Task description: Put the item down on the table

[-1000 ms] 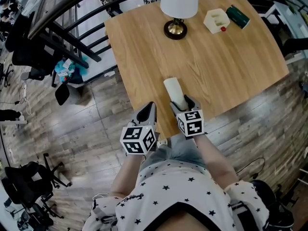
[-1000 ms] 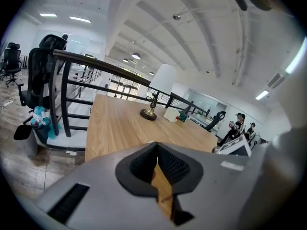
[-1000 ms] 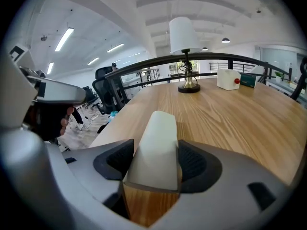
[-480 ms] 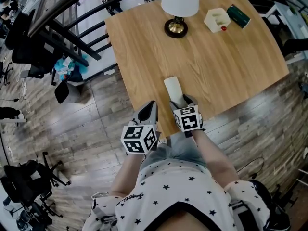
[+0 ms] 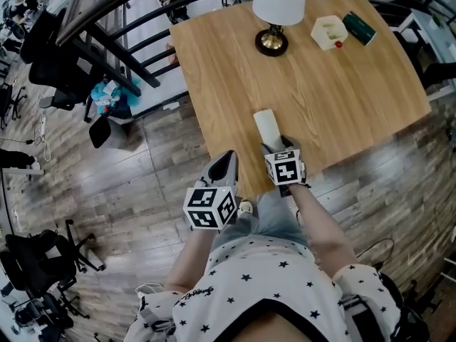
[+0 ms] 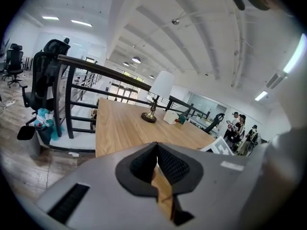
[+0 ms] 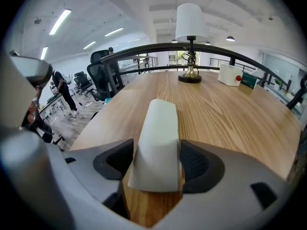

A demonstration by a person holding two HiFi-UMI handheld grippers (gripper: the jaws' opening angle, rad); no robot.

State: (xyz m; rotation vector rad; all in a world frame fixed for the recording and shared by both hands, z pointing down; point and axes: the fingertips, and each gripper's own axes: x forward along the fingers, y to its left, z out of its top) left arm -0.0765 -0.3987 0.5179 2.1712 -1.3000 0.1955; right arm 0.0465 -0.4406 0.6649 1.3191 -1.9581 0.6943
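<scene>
The item is a cream-white roll (image 5: 267,127) lying lengthwise on the wooden table (image 5: 342,84), close to its near edge. My right gripper (image 5: 278,147) is shut on the roll's near end. In the right gripper view both dark pads press the sides of the roll (image 7: 159,138), which rests low over the wood and looks pinched between them. My left gripper (image 5: 226,164) hangs off the table's near edge over the floor, to the left of the right one. It is shut and holds nothing (image 6: 157,169).
At the table's far side stand a lamp with a white shade (image 5: 279,2), a white box (image 5: 328,32) and a dark green box (image 5: 362,28). A black railing (image 5: 114,45) and office chairs (image 5: 43,41) lie left of the table. People stand far off in both gripper views.
The head view has shifted a little. The right gripper still holds the roll at the same spot by the near edge. The left gripper has hardly moved.
</scene>
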